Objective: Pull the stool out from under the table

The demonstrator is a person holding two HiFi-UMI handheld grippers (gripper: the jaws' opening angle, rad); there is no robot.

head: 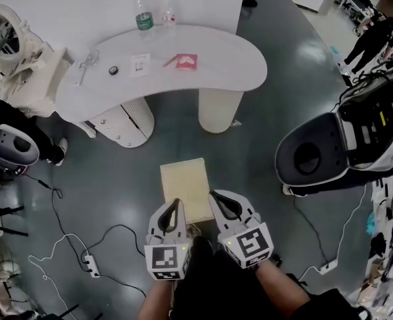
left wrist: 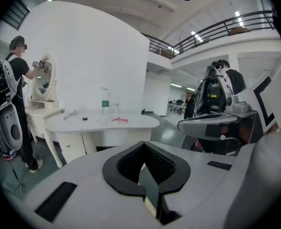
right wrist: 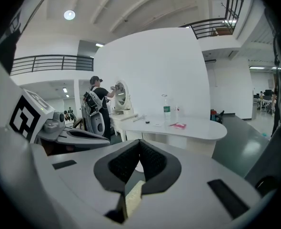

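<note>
The stool, a square cream-yellow seat, stands on the dark floor well in front of the white curved table, fully out from under it. My left gripper and right gripper sit side by side over the stool's near edge, both shut with the pads meeting. In the left gripper view the gripper points at the table, and a sliver of the stool shows below the jaws. The right gripper shows the same, with the stool's cream edge under it. I see nothing pinched between either pair.
The table carries a bottle, a pink item and small bits. A white vanity with mirror and a person stand at left. A large black-and-white machine is at right. Cables and a power strip lie at lower left.
</note>
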